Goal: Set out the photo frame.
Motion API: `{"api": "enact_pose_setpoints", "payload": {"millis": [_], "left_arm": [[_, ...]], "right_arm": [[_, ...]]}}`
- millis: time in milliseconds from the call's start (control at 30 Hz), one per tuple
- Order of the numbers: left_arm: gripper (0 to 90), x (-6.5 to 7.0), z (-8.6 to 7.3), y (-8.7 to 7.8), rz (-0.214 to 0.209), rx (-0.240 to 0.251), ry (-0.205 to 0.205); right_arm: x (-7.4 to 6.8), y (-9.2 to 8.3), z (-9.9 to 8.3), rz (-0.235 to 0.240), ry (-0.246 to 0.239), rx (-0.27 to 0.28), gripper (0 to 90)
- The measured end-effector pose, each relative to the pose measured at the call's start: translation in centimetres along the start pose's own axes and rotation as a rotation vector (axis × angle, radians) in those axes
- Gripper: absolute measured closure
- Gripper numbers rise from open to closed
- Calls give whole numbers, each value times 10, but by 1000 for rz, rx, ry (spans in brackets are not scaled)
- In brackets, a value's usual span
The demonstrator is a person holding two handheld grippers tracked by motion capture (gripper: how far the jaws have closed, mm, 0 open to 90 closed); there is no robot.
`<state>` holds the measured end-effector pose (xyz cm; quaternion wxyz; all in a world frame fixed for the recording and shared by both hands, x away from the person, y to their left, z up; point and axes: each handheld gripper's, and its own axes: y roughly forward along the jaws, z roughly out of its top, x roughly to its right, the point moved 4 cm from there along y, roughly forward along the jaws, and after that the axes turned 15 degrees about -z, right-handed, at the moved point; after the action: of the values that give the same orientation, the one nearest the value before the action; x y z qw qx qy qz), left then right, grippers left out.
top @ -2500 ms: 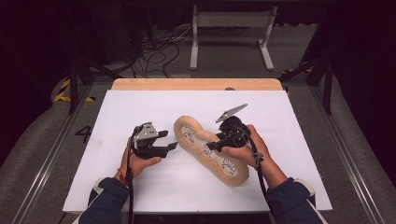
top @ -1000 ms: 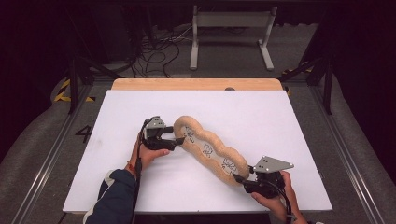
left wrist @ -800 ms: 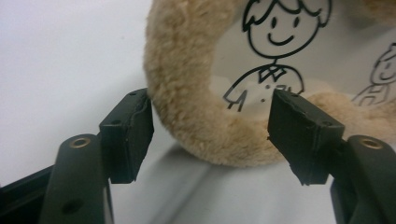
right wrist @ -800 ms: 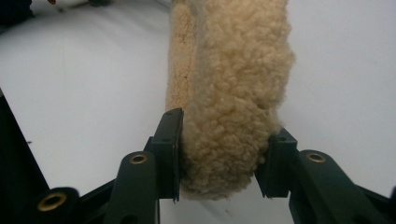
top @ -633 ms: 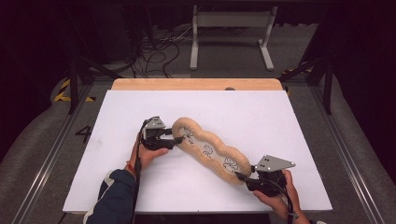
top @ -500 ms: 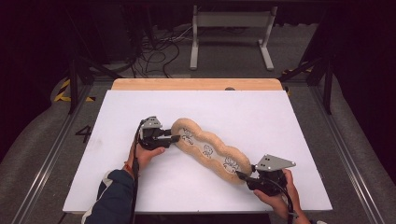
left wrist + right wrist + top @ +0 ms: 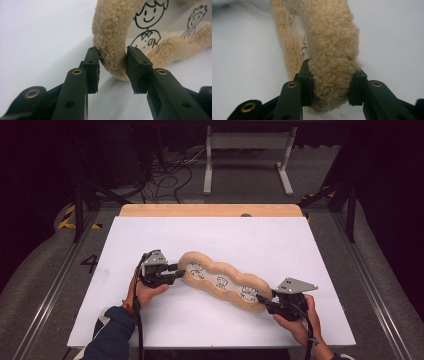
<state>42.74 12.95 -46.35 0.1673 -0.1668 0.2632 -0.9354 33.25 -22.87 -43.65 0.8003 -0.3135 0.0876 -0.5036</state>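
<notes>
A long tan fleece-edged pad (image 7: 220,280) printed with cartoon figures lies slanted across the white table top (image 7: 250,240). My left gripper (image 7: 177,271) holds its upper-left end. In the left gripper view the jaws have just been closing, and the left gripper (image 7: 112,65) now pinches the fleece rim (image 7: 112,30) between both pads. My right gripper (image 7: 261,299) holds the lower-right end. Its jaws have also just been closing, and in the right gripper view the right gripper (image 7: 330,85) squeezes the thick fleece roll (image 7: 332,45).
A wooden board edge (image 7: 210,210) runs along the table's far side. Beyond it, on the dark floor, stand a metal frame (image 7: 247,140) and loose cables (image 7: 170,170). Rails run along both sides of the table.
The right hand left the pad's middle and went to its lower-right end. The left gripper reached the upper-left end and closed on the fleece rim, drawing that end slightly left.
</notes>
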Motion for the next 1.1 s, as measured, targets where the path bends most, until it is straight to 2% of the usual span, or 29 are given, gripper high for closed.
{"api": "enact_pose_setpoints", "payload": {"millis": [200,233,367,467,667,733,767,800,1033,1100], "left_arm": [[649,12,-12,-7,-1,6,-11],[650,13,-13,-8,-4,11,-24],[658,21,-18,-14,12,4,-7],[661,26,-22,-17,2,-1,-3],[676,32,-25,-20,14,5,7],[681,33,-26,-20,5,1,14],[683,35,-27,-20,1,6,0],[684,35,-27,-21,0,4,18],[692,40,-30,-21,-1,13,24],[695,39,-30,-21,-1,16,34]], "right_arm": [[9,7,5,-31,10,12,647],[10,8,6,-29,15,16,643],[13,13,9,-26,21,27,619],[15,16,10,-25,19,31,604],[17,20,12,-22,17,37,584],[18,22,13,-29,18,37,567],[19,23,14,-31,15,37,561],[20,24,14,-32,14,37,554],[23,29,17,-39,12,43,521],[22,29,17,-51,3,28,503]]}}
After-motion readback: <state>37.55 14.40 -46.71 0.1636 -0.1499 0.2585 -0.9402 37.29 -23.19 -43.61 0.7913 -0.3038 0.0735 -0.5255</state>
